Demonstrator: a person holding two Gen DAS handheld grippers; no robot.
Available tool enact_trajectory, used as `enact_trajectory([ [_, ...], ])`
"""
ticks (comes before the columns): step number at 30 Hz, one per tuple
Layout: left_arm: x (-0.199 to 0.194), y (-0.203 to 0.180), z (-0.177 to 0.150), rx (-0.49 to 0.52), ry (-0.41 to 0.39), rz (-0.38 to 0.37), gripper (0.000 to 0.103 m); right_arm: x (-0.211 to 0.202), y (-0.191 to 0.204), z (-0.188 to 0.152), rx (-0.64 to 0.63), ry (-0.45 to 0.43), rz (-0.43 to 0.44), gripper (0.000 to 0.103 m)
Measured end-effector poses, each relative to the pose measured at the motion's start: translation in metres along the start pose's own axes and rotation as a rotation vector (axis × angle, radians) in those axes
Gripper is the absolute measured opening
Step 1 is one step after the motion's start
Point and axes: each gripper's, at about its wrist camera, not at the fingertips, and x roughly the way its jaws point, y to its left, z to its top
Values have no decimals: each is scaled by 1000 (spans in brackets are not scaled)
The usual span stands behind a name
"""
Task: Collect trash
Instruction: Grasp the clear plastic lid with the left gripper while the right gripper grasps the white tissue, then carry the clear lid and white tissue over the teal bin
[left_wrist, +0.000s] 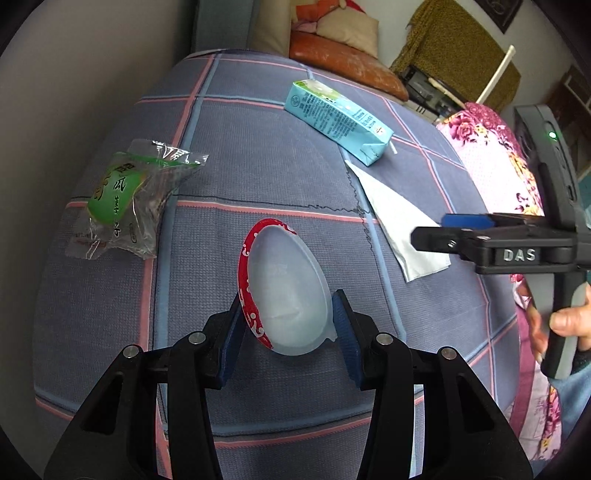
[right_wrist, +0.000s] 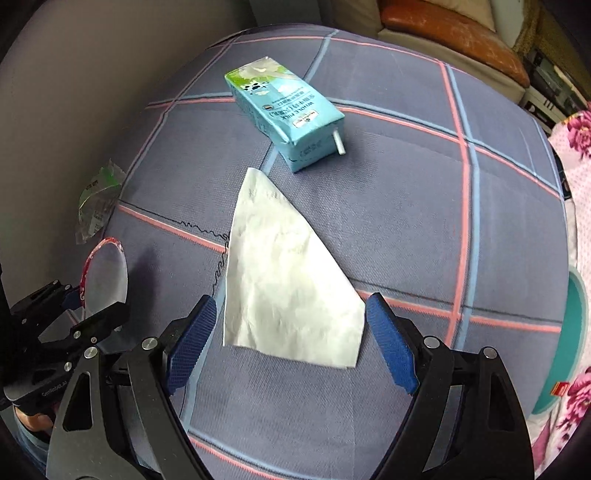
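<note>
A clear egg-shaped plastic cup with a red rim (left_wrist: 284, 291) lies on the plaid bed sheet (left_wrist: 277, 177). My left gripper (left_wrist: 290, 325) straddles its near end, jaws apart, pads beside or just touching it. A white tissue (right_wrist: 284, 280) lies flat; my right gripper (right_wrist: 290, 339) is open around its near edge. A blue milk carton (right_wrist: 284, 110) with a straw stub lies further back. A clear and green snack wrapper (left_wrist: 125, 199) lies at the left. The tissue (left_wrist: 395, 218) and carton (left_wrist: 336, 118) also show in the left wrist view.
A floral pink quilt (left_wrist: 491, 155) borders the sheet on the right. Cushions and pillows (left_wrist: 343, 55) sit beyond the far edge. A grey wall (left_wrist: 74, 74) runs along the left. The right gripper's body (left_wrist: 517, 251) hangs over the tissue's right side.
</note>
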Motion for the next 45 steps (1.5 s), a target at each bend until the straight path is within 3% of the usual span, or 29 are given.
enact_trajectory([
  [4, 5, 5, 0, -19, 8, -12, 47, 13, 6, 3, -27, 11, -17, 79],
  [7, 5, 5, 1, -15, 6, -11, 47, 15, 15, -2, -86, -16, -80, 63],
  [11, 5, 4, 2, -17, 6, -6, 47, 9, 12, -7, -102, -31, -73, 10],
  [12, 5, 3, 2, -18, 6, -6, 47, 8, 10, -9, -97, -27, -66, 8],
  [23, 1, -28, 8, 11, -3, 15, 47, -44, -28, -35, 20, -119, -1, 6],
  [45, 24, -199, 40, 240, 20, -69, 47, -143, -187, -119, 261, -272, -79, 6],
])
